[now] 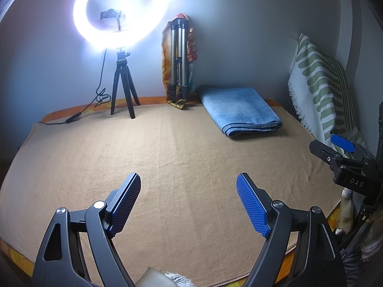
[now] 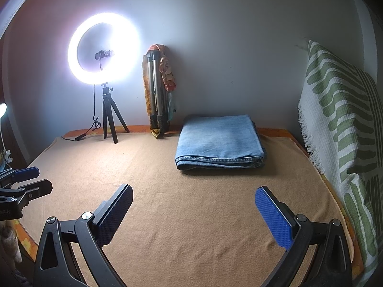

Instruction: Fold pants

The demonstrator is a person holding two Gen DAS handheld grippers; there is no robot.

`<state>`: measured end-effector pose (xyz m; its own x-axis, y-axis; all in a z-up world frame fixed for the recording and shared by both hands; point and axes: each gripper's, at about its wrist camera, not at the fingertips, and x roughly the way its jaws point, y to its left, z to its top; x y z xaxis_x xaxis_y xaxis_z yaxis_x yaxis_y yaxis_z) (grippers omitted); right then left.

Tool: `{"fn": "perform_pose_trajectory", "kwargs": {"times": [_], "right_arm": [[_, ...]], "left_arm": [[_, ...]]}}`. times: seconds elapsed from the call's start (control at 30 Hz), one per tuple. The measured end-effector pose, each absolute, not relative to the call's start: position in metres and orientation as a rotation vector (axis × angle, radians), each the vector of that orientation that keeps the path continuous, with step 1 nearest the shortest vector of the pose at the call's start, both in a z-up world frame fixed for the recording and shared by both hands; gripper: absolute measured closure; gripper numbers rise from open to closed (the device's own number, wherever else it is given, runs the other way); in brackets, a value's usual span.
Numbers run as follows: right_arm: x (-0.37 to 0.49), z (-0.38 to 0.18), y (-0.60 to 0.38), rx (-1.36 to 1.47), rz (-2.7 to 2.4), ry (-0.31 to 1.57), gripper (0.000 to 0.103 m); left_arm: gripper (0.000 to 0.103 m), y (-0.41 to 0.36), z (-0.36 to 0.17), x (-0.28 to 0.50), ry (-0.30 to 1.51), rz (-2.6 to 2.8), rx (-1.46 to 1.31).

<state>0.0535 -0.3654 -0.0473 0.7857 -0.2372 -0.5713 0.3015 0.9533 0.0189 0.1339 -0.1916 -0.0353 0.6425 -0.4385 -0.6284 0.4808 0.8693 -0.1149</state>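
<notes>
Bare tan blanket (image 2: 191, 215) up to folded pants (image 2: 219, 142), ring light (image 2: 104, 49), tripod (image 2: 156, 88) along wall.

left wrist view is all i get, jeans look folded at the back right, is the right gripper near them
Observer: No. The right gripper is open and empty, with bare blanket between it and the jeans.
Operator: can't see the jeans' far right edge well, anything against it
Observer: From the right wrist view, a dark strip shows along that edge, and the green-patterned cloth stands apart from it.
Operator: anything off to my left i'm missing
Observer: Yes, a small lit lamp shows at the far left edge of the right wrist view, beyond the ring light.
</notes>
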Motion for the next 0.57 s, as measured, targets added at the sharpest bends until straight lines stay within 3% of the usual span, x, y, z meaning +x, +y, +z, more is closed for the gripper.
{"fn": "perform_pose_trajectory", "kwargs": {"times": [0.57], "right_arm": [[0.0530,-0.0494,-0.3636,0.114,-0.288,0.607,0.000]], "left_arm": [[0.020,-0.1899,-0.0344,0.1326,0.669,-0.513,0.086]]}}
